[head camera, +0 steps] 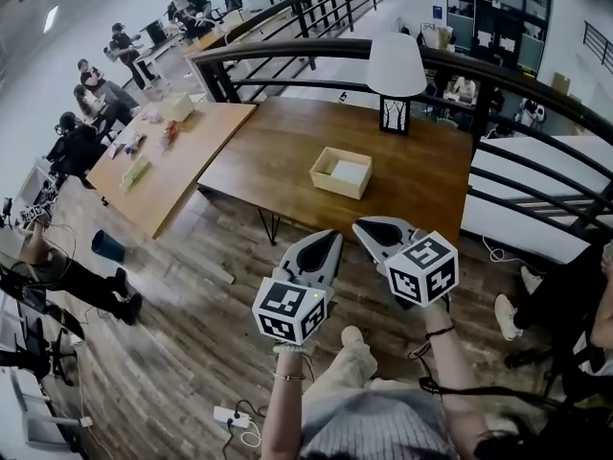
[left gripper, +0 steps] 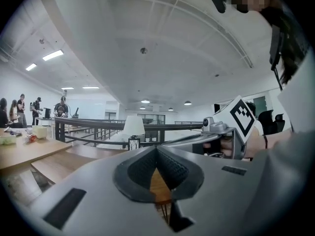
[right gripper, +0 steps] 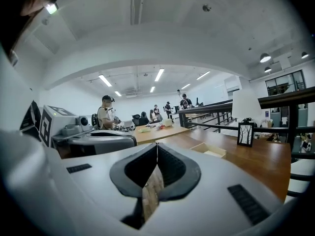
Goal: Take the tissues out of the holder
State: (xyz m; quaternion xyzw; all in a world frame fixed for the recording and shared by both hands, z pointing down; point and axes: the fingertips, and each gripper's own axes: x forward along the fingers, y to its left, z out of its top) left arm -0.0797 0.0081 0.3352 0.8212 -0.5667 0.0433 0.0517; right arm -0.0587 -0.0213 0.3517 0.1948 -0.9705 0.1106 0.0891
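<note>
A pale wooden tissue holder (head camera: 341, 172) sits on the dark wooden table (head camera: 278, 151), with white tissues (head camera: 347, 171) lying flat inside it. In the right gripper view the holder (right gripper: 208, 150) shows low at centre right. My left gripper (head camera: 333, 240) hangs above the floor, short of the table's near edge, its jaws shut on nothing. My right gripper (head camera: 362, 228) is beside it, also shut and empty. The left gripper's tip (left gripper: 157, 149) and the right gripper's tip (right gripper: 157, 145) both point toward the table.
A white-shaded lamp (head camera: 396, 77) stands at the table's far edge. A lighter wooden table (head camera: 182, 151) with clutter adjoins on the left. Dark railings (head camera: 536, 123) curve behind and to the right. Several people sit at far left. A power strip (head camera: 230, 416) lies on the floor.
</note>
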